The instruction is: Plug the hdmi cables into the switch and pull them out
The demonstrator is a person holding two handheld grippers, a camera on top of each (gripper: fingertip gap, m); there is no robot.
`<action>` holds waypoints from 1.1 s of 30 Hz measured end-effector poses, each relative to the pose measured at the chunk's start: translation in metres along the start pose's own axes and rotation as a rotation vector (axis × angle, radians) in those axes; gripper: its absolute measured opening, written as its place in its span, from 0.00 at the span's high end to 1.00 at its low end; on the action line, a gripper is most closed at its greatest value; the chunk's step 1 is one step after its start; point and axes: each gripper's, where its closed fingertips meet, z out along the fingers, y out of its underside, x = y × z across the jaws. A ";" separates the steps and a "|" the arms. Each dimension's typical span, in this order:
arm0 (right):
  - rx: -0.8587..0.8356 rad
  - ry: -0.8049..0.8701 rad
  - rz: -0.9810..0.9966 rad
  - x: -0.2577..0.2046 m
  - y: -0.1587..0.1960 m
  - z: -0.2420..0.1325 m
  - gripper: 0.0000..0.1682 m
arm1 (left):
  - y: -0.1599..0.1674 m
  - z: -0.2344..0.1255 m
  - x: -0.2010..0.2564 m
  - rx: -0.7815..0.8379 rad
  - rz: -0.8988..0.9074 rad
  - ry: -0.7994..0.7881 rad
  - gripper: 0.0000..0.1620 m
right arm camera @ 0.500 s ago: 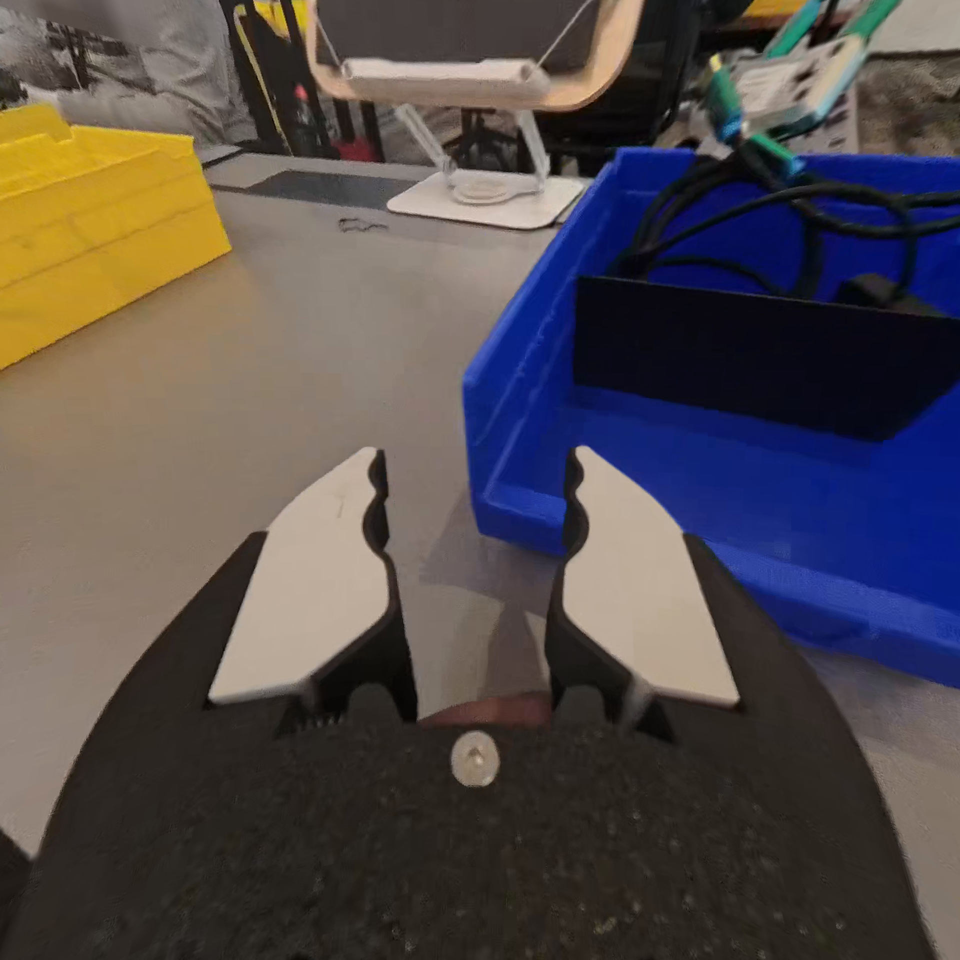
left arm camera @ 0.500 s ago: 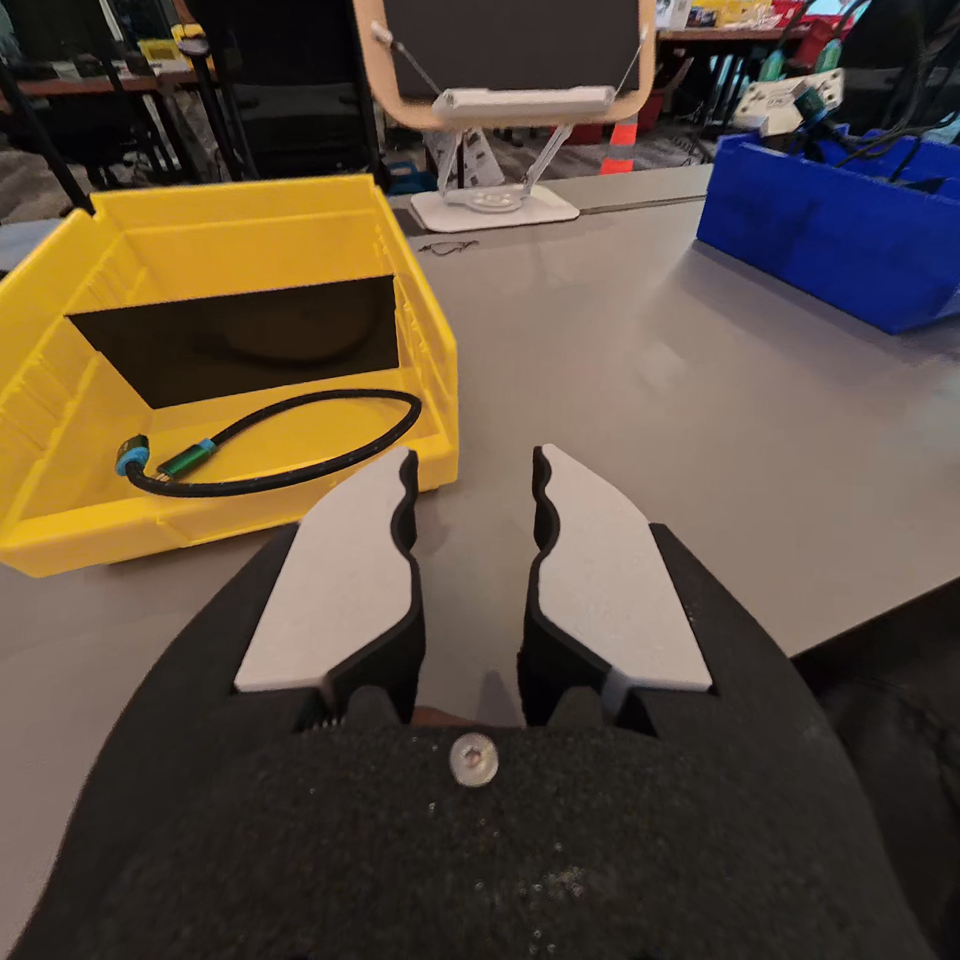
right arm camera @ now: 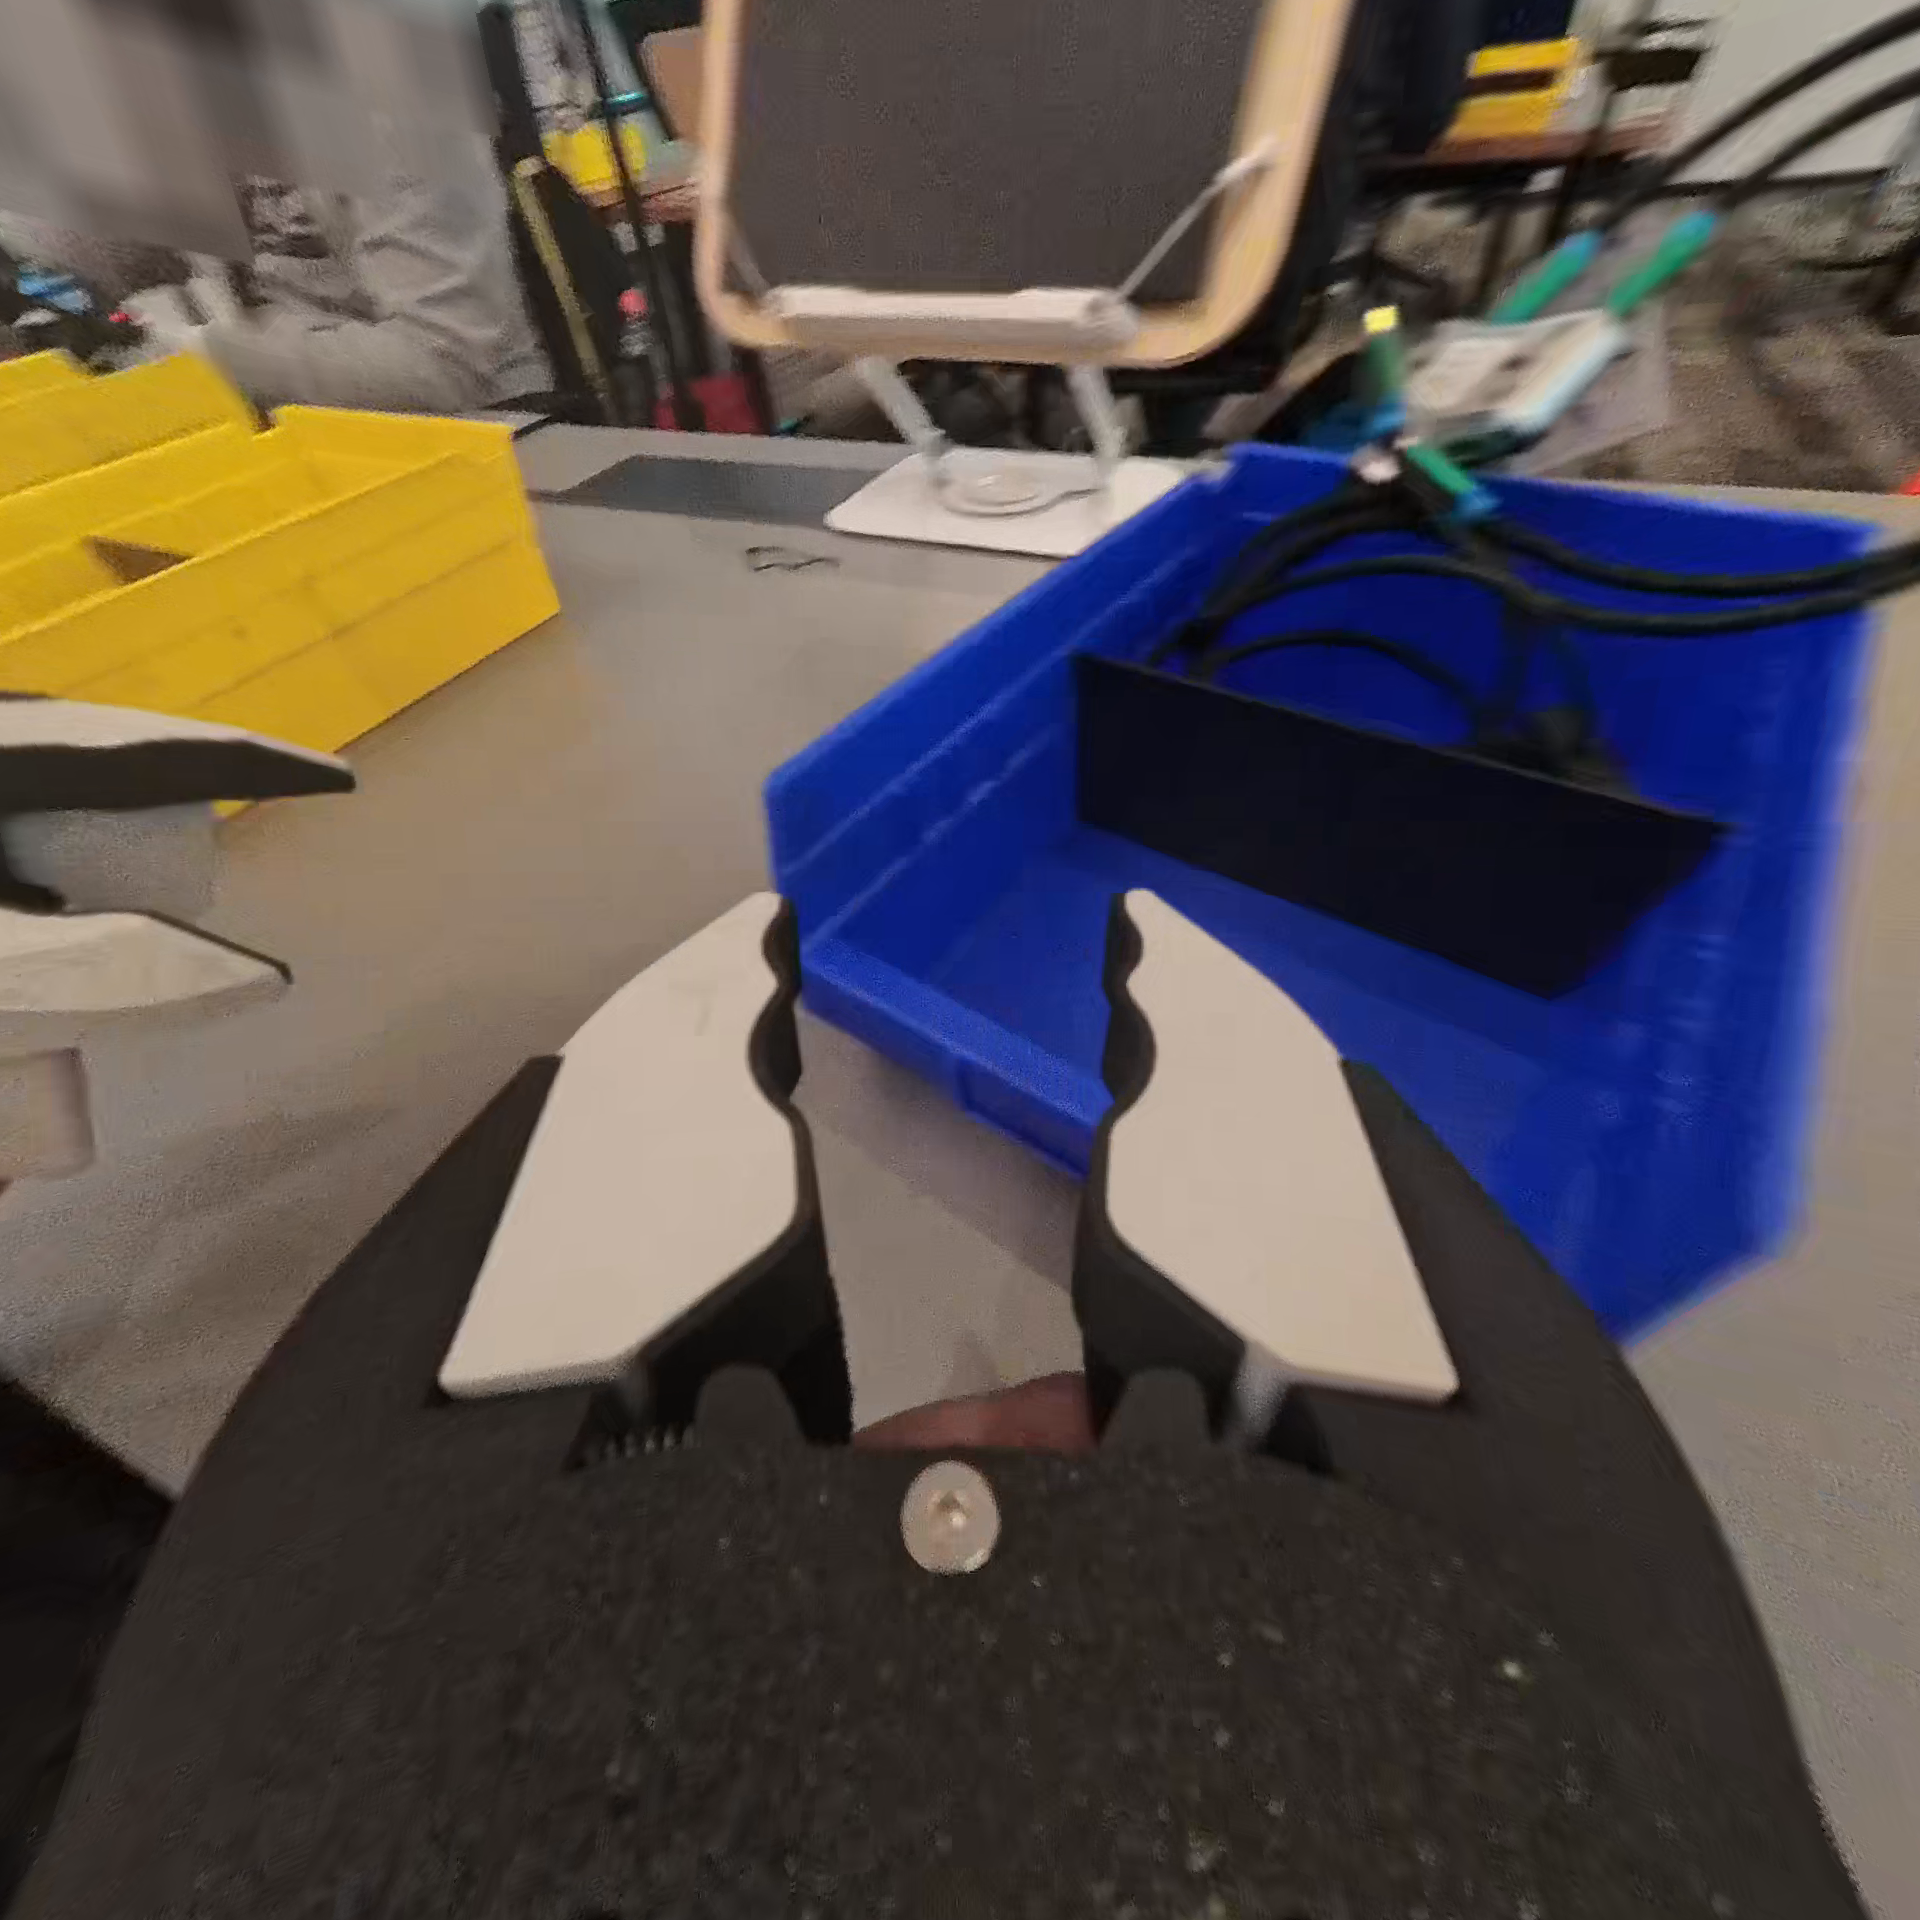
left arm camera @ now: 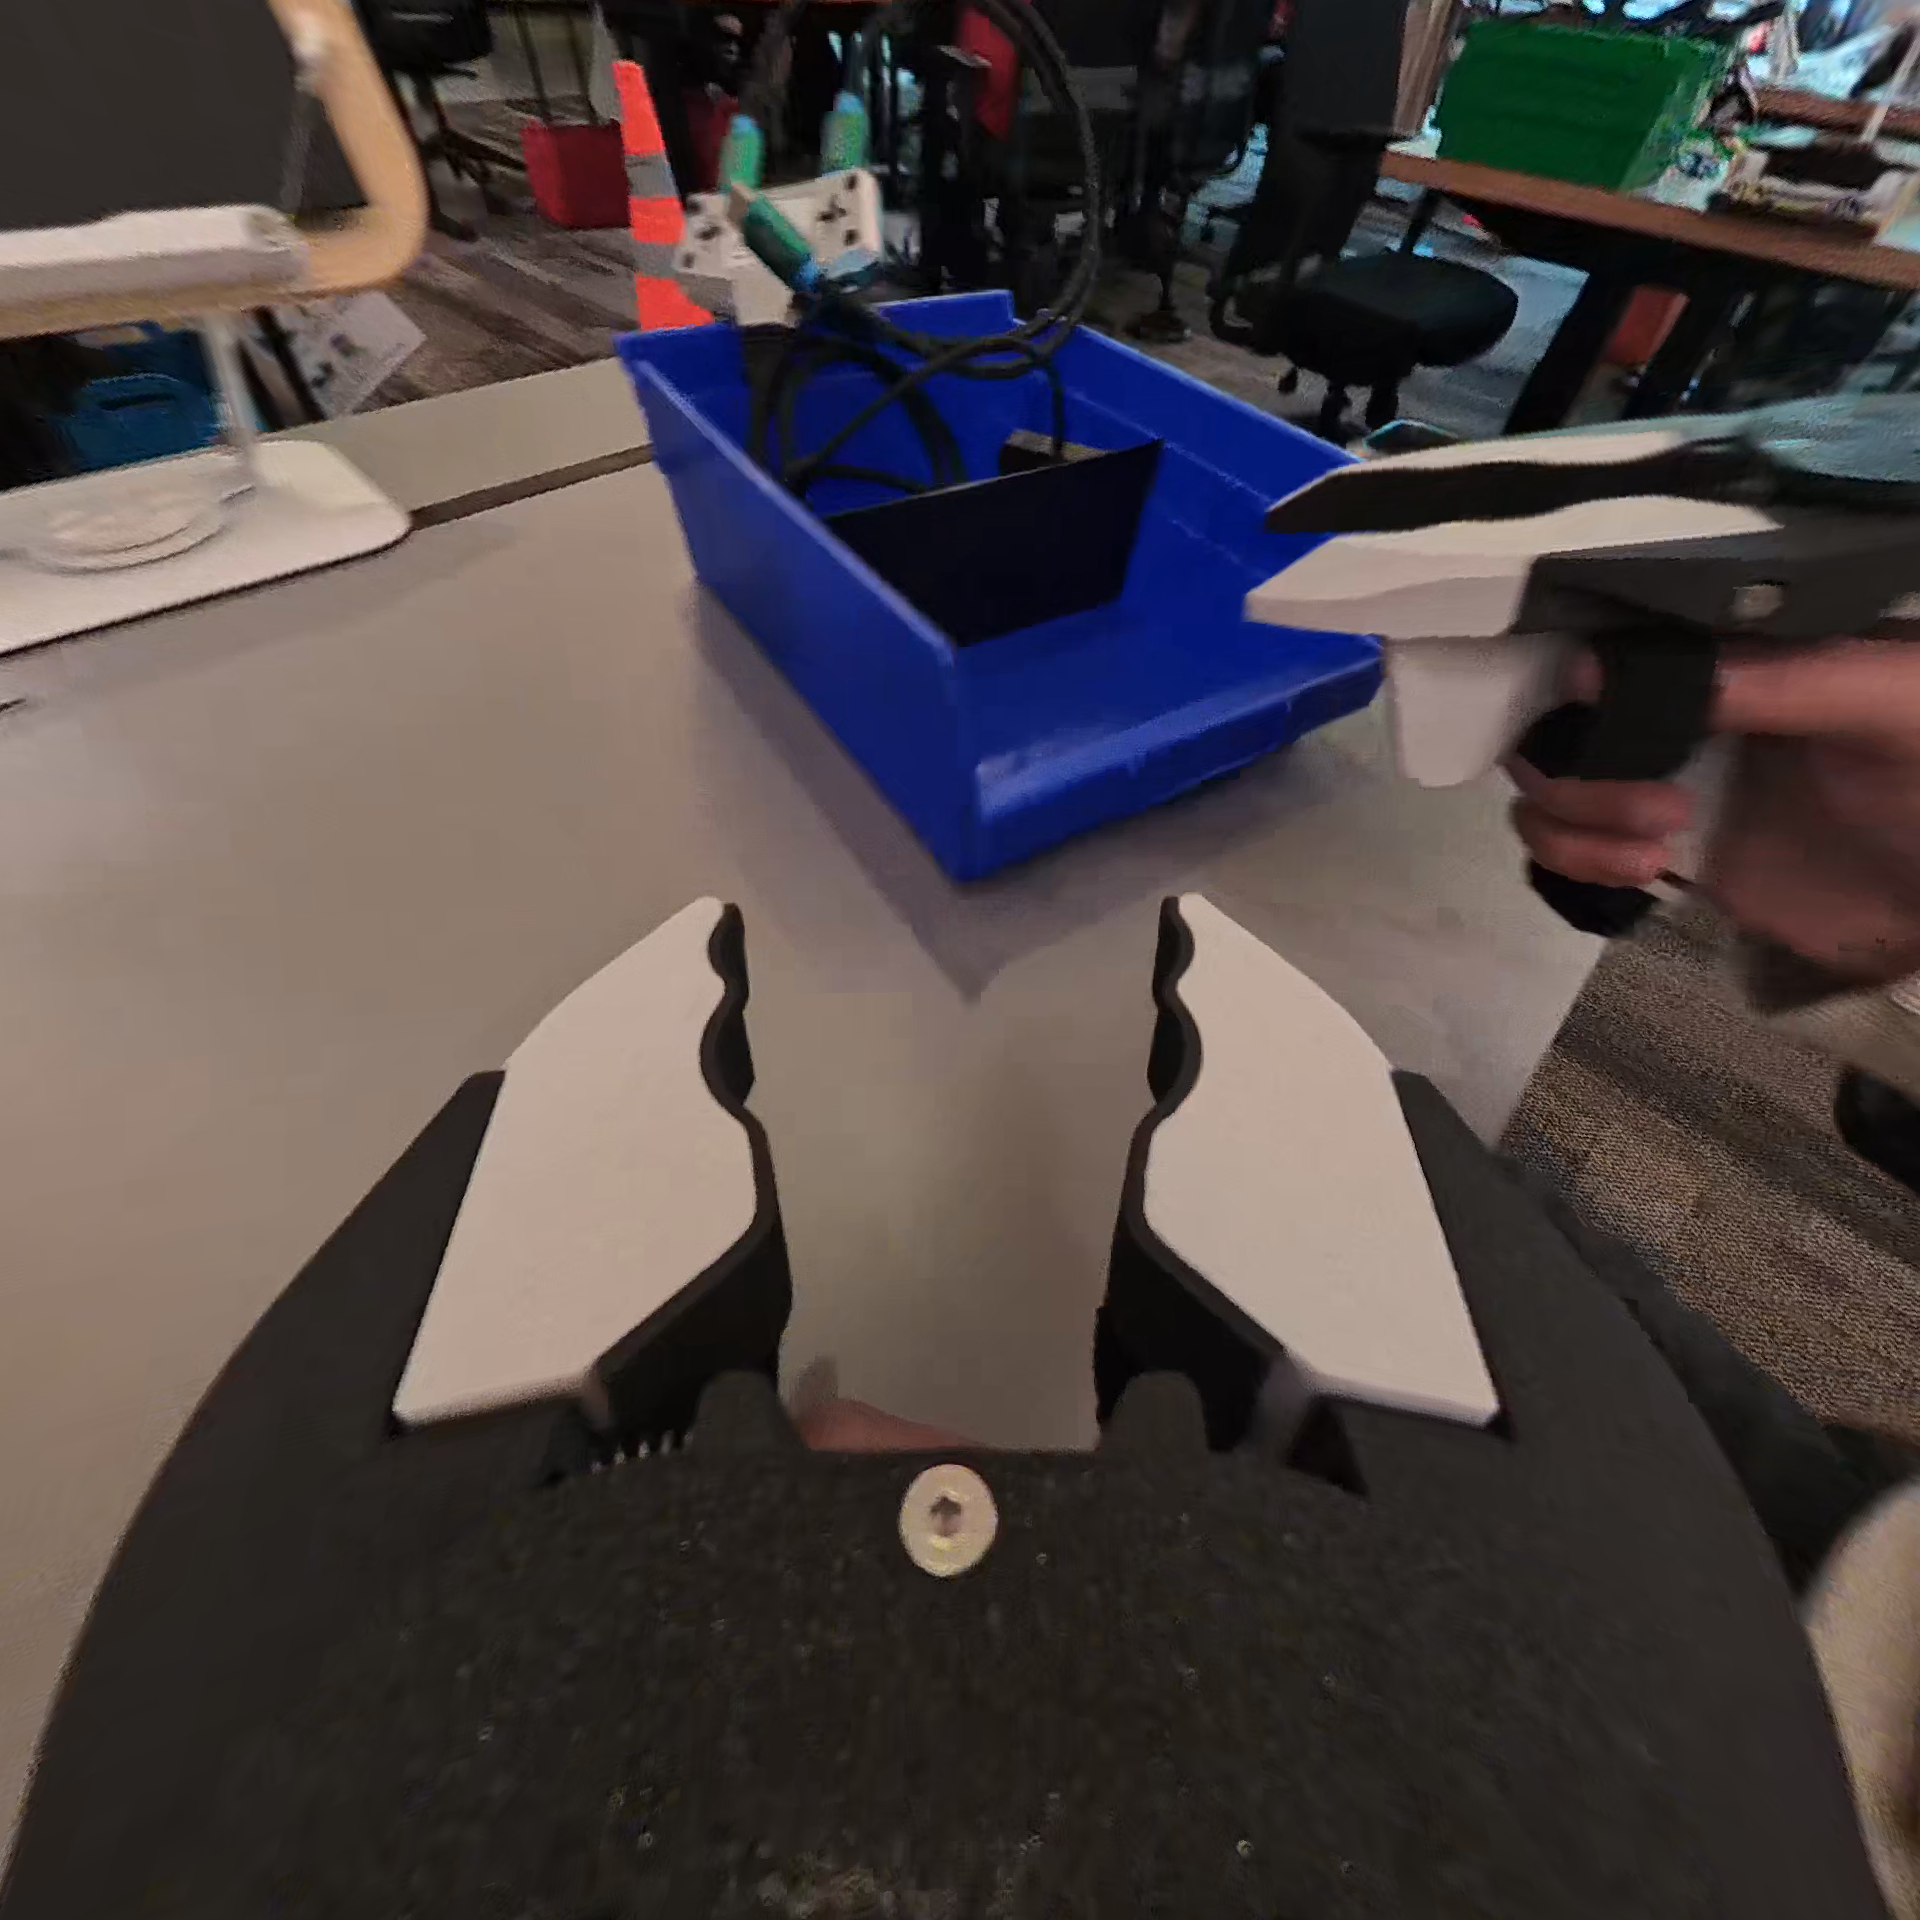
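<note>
Nearest the lens in the left wrist view, left gripper spread wide and empty, hovering above bare grey table. Nearest the lens in the right wrist view, right gripper likewise spread, nothing between its fingers, tips just at the near left corner of the blue bin.

Farther on, ahead and slightly right of the left gripper, ahead and right of the right one: that same blue bin, split by a dark divider running across it. Front compartment apparently bare. Behind the divider, black hdmi cables coiled in the far compartment, several rising over the far rim toward green plugs seated in a pale switch at the far right, just beyond the bin. Long axis of those plugs slanting up and away toward the right, though blur hides exactly how each sits.

Right gripper clearly nearer the bin and the switch; left gripper well apart, with open table between. Likely next move: a reach forward and rightward over the divider, better suited to the right hand.

Far left: yellow bin, off the path. Beyond the table: a stand with a framed panel.
</note>
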 end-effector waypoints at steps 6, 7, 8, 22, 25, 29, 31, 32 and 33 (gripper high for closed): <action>0.019 0.348 0.226 0.108 0.008 -0.027 0.76 | -0.013 0.117 -0.004 -0.113 0.019 -0.088 0.58; 0.040 0.371 0.210 0.117 0.010 -0.023 0.83 | -0.010 0.130 -0.010 -0.145 0.005 -0.119 0.62; 0.048 0.389 0.164 0.122 0.012 -0.018 0.92 | -0.005 0.140 -0.014 -0.178 -0.030 -0.129 0.65; -0.147 0.479 0.069 0.111 0.037 0.008 0.90 | -0.001 0.135 -0.059 -0.182 -0.160 -0.275 0.97; -0.184 0.539 0.011 0.098 0.035 0.016 0.97 | -0.002 0.112 -0.072 -0.174 -0.143 -0.322 0.97; -0.172 0.446 0.024 0.058 0.025 0.046 0.97 | -0.005 0.068 -0.107 -0.163 -0.134 -0.404 0.97; -0.168 0.407 0.009 0.034 0.016 0.064 0.97 | -0.003 0.044 -0.130 -0.148 -0.145 -0.459 0.98; -0.161 0.384 0.002 0.021 0.011 0.074 0.98 | -0.002 0.031 -0.141 -0.145 -0.148 -0.488 0.98; -0.161 0.364 -0.011 0.008 0.008 0.084 0.98 | 0.001 0.017 -0.153 -0.144 -0.155 -0.515 0.98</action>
